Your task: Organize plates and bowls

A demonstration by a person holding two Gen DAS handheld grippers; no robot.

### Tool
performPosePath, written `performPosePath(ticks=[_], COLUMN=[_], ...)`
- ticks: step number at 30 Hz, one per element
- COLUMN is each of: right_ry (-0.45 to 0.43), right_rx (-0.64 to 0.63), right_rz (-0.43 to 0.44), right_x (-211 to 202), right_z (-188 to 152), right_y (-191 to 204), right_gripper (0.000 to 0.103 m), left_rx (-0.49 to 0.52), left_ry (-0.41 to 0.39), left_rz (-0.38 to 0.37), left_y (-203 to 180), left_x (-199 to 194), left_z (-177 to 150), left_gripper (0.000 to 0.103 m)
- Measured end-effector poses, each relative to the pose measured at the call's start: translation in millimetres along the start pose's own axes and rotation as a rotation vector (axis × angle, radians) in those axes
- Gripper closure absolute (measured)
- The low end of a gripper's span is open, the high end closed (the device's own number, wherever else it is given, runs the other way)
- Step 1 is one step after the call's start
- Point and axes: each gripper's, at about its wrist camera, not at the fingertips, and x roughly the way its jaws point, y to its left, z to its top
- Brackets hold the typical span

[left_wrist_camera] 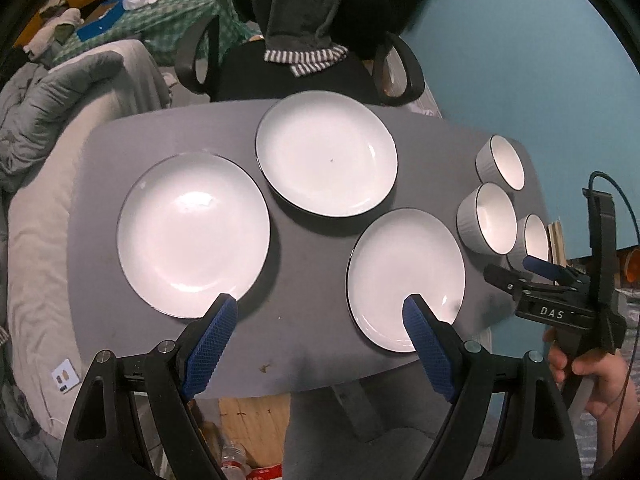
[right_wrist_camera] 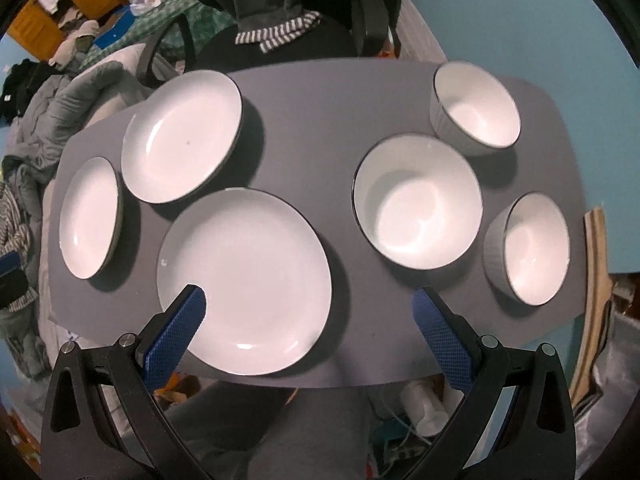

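Three white plates with dark rims lie apart on the grey table [left_wrist_camera: 304, 344]: a left plate [left_wrist_camera: 192, 236], a far plate [left_wrist_camera: 326, 154] and a near plate [left_wrist_camera: 404, 280]. Three white ribbed bowls [left_wrist_camera: 490, 218] cluster at the table's right end. My left gripper [left_wrist_camera: 320, 314] hovers open over the front edge, between the left and near plates, holding nothing. In the right wrist view the near plate [right_wrist_camera: 244, 280] lies under the left finger of my open right gripper [right_wrist_camera: 308, 312]. The middle bowl [right_wrist_camera: 418, 202] sits just ahead, the other bowls [right_wrist_camera: 476, 106] [right_wrist_camera: 528, 248] around it. The right gripper [left_wrist_camera: 532, 272] also shows, held by a hand [left_wrist_camera: 588, 376].
A black office chair [left_wrist_camera: 396, 68] draped with dark clothing stands behind the table. A bed with a grey duvet [left_wrist_camera: 60, 92] lies to the left. Beyond the table's right end are a blue wall [left_wrist_camera: 520, 60] and wooden boards [right_wrist_camera: 596, 280].
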Motion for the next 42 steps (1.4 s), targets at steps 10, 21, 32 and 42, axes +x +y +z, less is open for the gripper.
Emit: performPosePath(ticks=[10, 21, 32, 42], right_ry=[0.044, 0.126, 0.116, 0.1], right_rx=[0.017, 0.09, 0.026, -0.015], right_rz=[0.064, 0.075, 0.052, 0.109], right_x=[37.8, 75.3, 73.7, 65.4], right_z=[-12.7, -18.5, -22.2, -21.0], right_y=[-9.1, -33.9, -38.0, -35.7], right_gripper=[0.002, 0.002, 0.016, 0.048], left_rx=[0.019, 0.027, -0.001, -0.028], left_ry=[0.039, 0.097, 0.109, 0.12], left_rz=[-0.05, -0.055, -0.062, -0.089], left_y=[-1.4, -9.5, -14.0, -8.1], left_x=[44.2, 92.8, 114.8, 120.6], left_z=[-1.9, -3.2, -0.6, 0.1], left_gripper=[0.017, 0.017, 0.017, 0.026])
